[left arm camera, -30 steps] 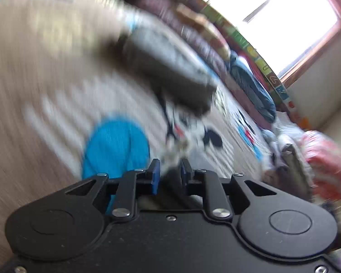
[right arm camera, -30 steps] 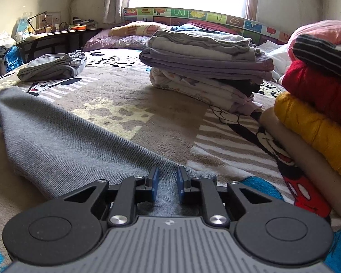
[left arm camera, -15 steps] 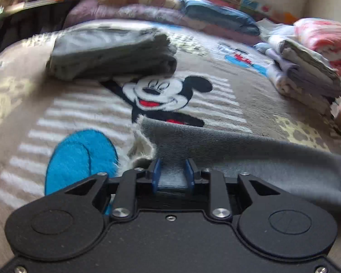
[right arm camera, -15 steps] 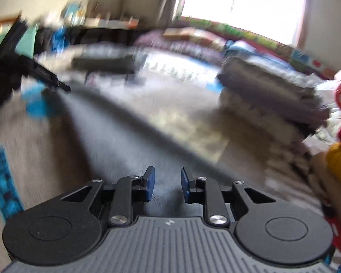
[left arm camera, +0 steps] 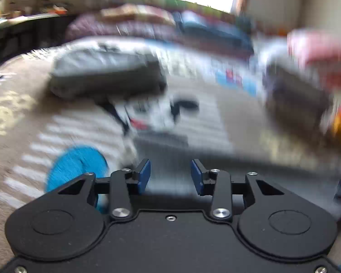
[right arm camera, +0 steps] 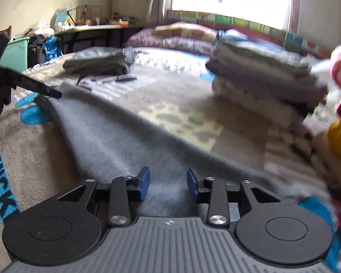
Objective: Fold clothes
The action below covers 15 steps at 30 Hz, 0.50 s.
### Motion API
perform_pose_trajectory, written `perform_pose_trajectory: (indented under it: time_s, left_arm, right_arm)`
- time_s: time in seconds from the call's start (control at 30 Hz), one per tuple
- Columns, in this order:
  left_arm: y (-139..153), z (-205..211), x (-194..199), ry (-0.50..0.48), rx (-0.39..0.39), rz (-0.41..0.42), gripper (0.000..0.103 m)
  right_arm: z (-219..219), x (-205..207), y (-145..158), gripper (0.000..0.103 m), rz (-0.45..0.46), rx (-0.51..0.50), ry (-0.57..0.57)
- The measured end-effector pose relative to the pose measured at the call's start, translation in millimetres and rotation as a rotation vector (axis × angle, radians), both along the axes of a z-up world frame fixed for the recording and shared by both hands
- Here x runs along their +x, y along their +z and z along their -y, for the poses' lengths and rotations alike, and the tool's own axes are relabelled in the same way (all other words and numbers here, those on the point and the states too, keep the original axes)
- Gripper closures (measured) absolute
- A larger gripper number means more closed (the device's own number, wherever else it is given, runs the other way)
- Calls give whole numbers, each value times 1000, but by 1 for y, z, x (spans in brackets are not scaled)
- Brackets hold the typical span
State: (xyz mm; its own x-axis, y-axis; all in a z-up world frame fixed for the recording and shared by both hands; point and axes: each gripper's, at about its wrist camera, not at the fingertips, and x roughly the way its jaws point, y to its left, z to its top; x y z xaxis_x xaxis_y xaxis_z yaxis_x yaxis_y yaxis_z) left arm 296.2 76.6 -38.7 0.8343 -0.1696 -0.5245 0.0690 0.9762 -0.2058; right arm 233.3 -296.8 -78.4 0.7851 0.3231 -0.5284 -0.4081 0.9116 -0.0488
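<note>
Both jaws released, left gripper (left arm camera: 170, 174) and right gripper (right arm camera: 168, 184) over long grey garment (right arm camera: 116, 136) lying flat across bed blanket (right arm camera: 181, 118), folded grey pile (right arm camera: 97, 62) behind, stacked clothes (right arm camera: 261, 75) right, left view blurred

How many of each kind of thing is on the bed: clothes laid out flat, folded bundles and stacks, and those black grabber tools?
Flat grey garment: 1
Lone folded grey bundle: 1
Tall folded stack: 1
Grabber tools: 2, left gripper and right gripper, both open
Total: 5
</note>
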Motion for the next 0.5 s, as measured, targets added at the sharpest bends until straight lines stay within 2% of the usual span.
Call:
perform_pose_trajectory:
  time_s: [0.07, 0.13, 0.27, 0.37, 0.43, 0.5]
  left_arm:
    - [8, -17, -10, 70, -71, 37, 65]
    - [14, -27, -23, 101, -111, 99, 65]
    - [15, -9, -24, 23, -109, 95, 65]
    - [4, 19, -21, -59, -62, 73, 65]
    - [-10, 36, -13, -104, -17, 34, 65]
    - [-29, 52, 1, -123, 95, -106, 65]
  right_arm:
    - [1, -4, 7, 66, 21, 29, 0]
    - [-6, -8, 12, 66, 54, 14, 13]
    - [-33, -14, 18, 69, 101, -2, 40]
    - [-53, -12, 14, 69, 91, -20, 58]
    - [-61, -6, 4, 69, 44, -27, 57]
    - [-63, 3, -8, 69, -24, -23, 60]
